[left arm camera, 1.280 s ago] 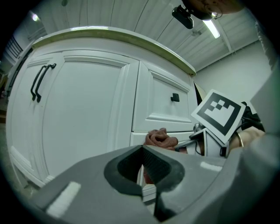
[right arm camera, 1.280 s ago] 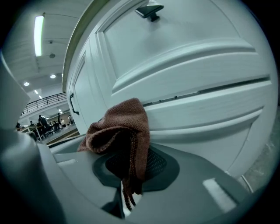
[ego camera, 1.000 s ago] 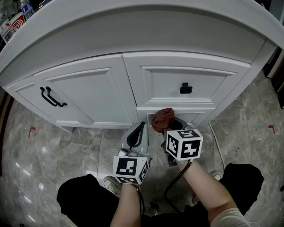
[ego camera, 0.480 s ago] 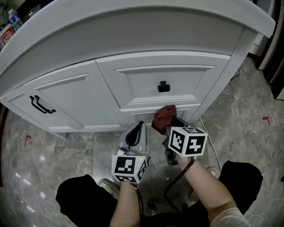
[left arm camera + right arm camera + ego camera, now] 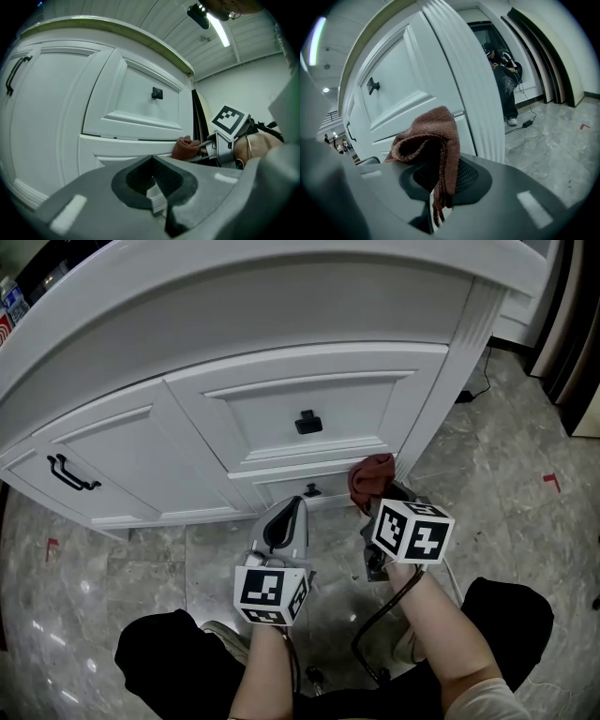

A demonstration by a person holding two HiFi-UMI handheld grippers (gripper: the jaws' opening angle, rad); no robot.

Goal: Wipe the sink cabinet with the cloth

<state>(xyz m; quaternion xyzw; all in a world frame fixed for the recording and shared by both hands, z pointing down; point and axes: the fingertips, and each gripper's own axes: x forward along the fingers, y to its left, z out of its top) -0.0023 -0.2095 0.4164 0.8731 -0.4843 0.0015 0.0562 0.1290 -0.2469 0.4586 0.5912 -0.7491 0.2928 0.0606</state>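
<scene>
Wiping stroke in progress at the lower right corner of the sink cabinet (image 5: 281,404) front. Your right gripper (image 5: 382,507) is clenched on the reddish-brown cloth (image 5: 372,480). The right gripper view shows the cloth's folds bunched over the jaws and a frayed end hanging down between them. The cloth lies against the rail below the upper drawer, just beside the fluted corner post (image 5: 441,381); whether it presses flat there cannot be told. Your left gripper (image 5: 292,512) hangs near the lower drawer knob (image 5: 312,490), its jaws drawn together on nothing and apart from the wood.

Judged from the pictures, most of the front is yet to be covered: the drawer panel around the square knob (image 5: 307,422) and the door with the bar handle (image 5: 67,474) toward the left edge. The next move calls for steady pressure, and a broader fold of cloth facing the surface.

No brand or lettering is legible on the cabinet. The marker cube (image 5: 413,531) carries only black-and-white square patterns. The packaging at the upper left edge is too small to read.
</scene>
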